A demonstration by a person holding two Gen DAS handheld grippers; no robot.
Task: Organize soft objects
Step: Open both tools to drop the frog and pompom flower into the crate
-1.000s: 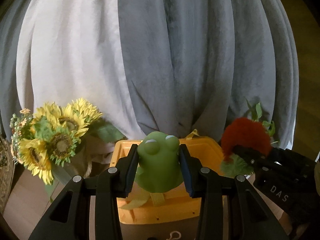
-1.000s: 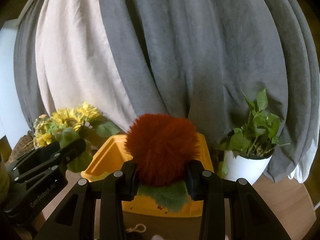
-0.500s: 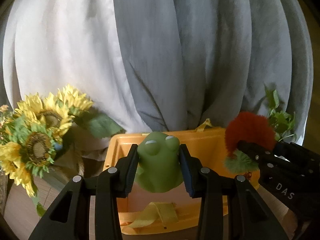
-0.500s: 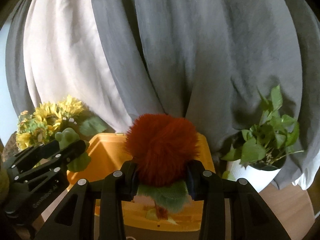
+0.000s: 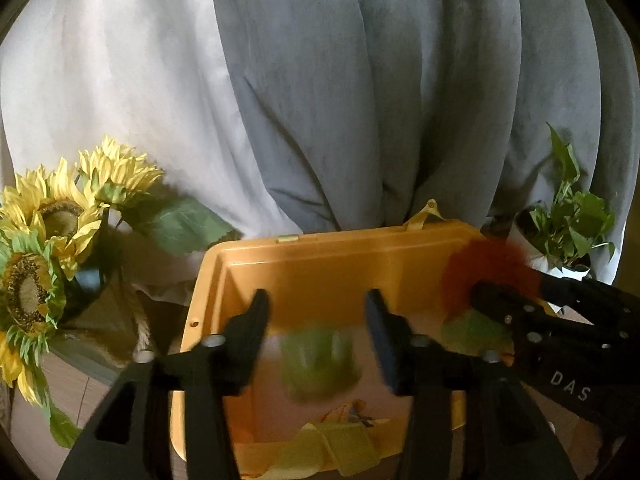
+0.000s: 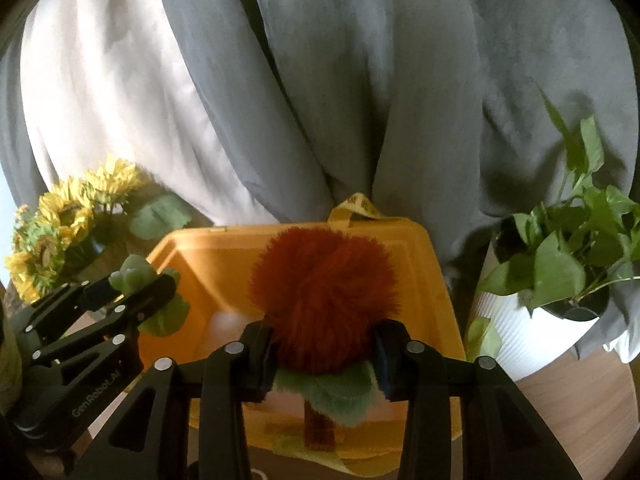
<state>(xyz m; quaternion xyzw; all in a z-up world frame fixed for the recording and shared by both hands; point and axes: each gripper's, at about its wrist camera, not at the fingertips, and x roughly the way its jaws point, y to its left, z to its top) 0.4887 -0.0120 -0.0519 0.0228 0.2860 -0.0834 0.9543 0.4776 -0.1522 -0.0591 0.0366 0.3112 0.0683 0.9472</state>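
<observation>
The left tongs (image 5: 316,312) stand wide open, holding nothing. The green soft toy (image 5: 318,364) shows as a blur just below and between their tips, with a gap on either side of it, over the inside of the orange bin (image 5: 320,256). It is too blurred to tell whether it touches the bin floor. A yellow strap (image 5: 332,448) lies in the bin nearer than the toy, under the tongs. In the right wrist view the green toy sits at the tip of the left tongs, off to the left of the right tongs

The right tongs (image 6: 324,344) are closed on the red fluffy toy (image 6: 324,292), both pads pressed into its lower sides. Its green leafy collar (image 6: 336,392) hangs beneath the jaws. The toy is held above the bin, near its right side, to the right of the left tongs

Sunflowers (image 5: 44,240) stand to the left of both tongs, beside the bin. A potted plant (image 6: 560,272) in a white pot stands to the right on the wooden surface (image 6: 580,400). Grey and white curtains (image 5: 360,100) hang beyond the bin
</observation>
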